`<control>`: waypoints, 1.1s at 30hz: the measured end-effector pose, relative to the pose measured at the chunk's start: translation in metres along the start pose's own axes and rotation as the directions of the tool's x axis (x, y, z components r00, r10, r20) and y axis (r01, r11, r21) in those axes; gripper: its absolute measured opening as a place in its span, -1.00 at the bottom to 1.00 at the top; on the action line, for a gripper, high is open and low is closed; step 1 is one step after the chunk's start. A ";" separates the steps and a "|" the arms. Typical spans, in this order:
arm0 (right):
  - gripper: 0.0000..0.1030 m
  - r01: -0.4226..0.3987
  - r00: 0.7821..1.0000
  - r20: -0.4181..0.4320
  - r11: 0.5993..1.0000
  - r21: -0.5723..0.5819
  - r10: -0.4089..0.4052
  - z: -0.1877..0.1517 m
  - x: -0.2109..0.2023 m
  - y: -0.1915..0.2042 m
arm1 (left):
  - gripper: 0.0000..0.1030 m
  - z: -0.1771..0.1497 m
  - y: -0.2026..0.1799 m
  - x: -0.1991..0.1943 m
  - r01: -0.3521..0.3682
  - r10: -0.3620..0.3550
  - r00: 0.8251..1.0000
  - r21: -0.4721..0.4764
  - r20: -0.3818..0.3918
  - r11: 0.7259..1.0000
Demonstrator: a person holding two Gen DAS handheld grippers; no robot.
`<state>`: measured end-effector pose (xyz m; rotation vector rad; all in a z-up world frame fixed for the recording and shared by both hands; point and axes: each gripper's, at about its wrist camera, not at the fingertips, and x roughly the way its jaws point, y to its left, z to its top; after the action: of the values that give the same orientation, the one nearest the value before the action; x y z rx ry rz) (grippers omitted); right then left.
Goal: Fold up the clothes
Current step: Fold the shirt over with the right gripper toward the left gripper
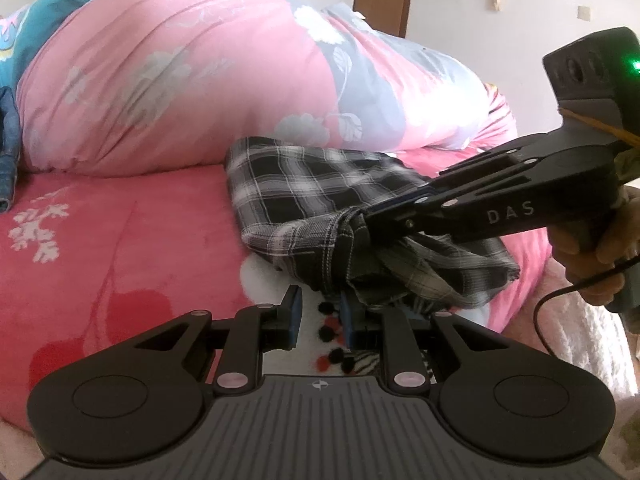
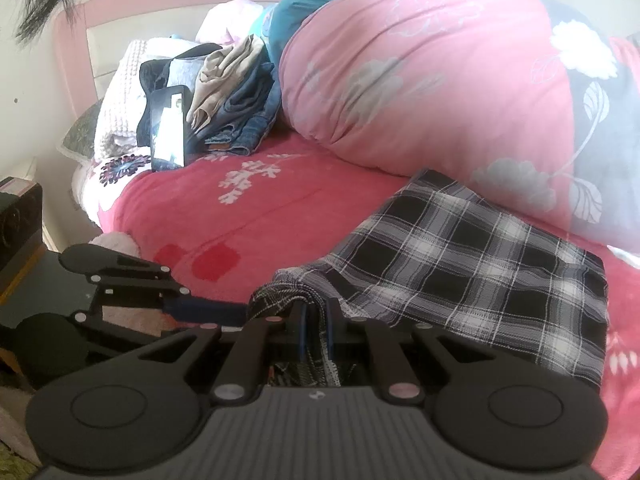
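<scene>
A black-and-white plaid garment (image 1: pixel 320 192) lies partly folded on the pink bedspread (image 1: pixel 120 248); it also shows in the right wrist view (image 2: pixel 480 256). My right gripper (image 2: pixel 316 320) is shut on a bunched edge of the plaid garment; in the left wrist view it (image 1: pixel 360 220) reaches in from the right and holds the cloth lifted. My left gripper (image 1: pixel 320 316) is open and empty, just in front of the garment's near edge, its right finger close to the hanging cloth. In the right wrist view the left gripper (image 2: pixel 224 308) sits at the left, beside the pinched edge.
A large pink floral quilt (image 1: pixel 180 80) is bundled behind the garment. A pile of clothes with jeans (image 2: pixel 240 120) and a phone (image 2: pixel 170 128) sits at the headboard end. A pink headboard (image 2: pixel 120 4) stands behind. A dark box (image 2: pixel 20 216) is beside the bed.
</scene>
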<state>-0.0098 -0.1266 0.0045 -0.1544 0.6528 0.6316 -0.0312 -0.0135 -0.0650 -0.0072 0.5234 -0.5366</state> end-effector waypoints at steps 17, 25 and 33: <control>-0.81 0.011 1.000 0.012 0.998 -0.057 -0.010 0.001 -0.005 0.013 | -1.00 0.001 0.009 -0.013 0.062 -0.052 0.997 -0.199 0.055 0.978; -0.81 0.009 1.000 -0.006 0.995 -0.101 -0.009 -0.005 -0.003 0.025 | -1.00 -0.006 0.011 -0.021 0.097 -0.094 0.995 -0.236 0.025 0.967; -0.71 0.029 0.999 -0.031 0.984 -0.175 -0.035 -0.017 0.006 0.044 | -1.00 -0.016 0.014 -0.015 0.056 -0.070 0.996 -0.232 -0.053 0.971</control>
<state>-0.0407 -0.0942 -0.0099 -0.3392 0.6262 0.6560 -0.0437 0.0080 -0.0738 -0.2301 0.6444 -0.5373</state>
